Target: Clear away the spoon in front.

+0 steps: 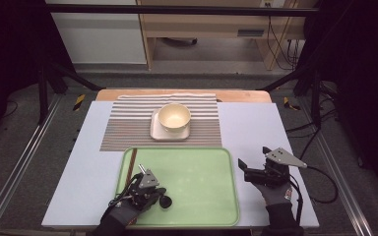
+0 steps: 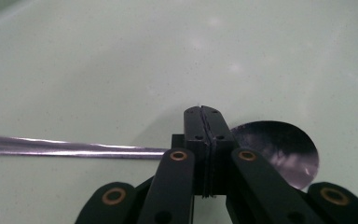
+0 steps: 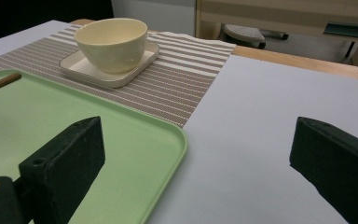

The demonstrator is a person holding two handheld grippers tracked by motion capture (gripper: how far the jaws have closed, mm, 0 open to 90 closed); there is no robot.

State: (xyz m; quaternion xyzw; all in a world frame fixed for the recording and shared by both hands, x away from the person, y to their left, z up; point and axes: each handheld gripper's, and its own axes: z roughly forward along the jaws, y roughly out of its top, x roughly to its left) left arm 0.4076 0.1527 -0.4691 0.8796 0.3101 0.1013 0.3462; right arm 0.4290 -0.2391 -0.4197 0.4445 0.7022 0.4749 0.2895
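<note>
A metal spoon [image 2: 279,149] lies across the green tray [image 1: 202,177], handle to the left and dark bowl to the right in the left gripper view. My left gripper [image 2: 203,112] has its jaws pressed together right over the spoon's neck; the spoon runs crosswise behind the tips, not between them. Seen from above, the left gripper [image 1: 155,189] sits over the tray's near left part, with the spoon's bowl [image 1: 166,200] beside it. My right gripper [image 1: 256,158] stands open above the white table just right of the tray, nothing between its jaws [image 3: 196,140].
A cream bowl [image 1: 174,117] stands on a small square plate [image 1: 170,133] on a striped placemat [image 1: 128,128] behind the tray. A brown stick [image 1: 133,160] lies along the tray's left edge. The table's wooden far edge [image 1: 236,94] shows beyond the mat.
</note>
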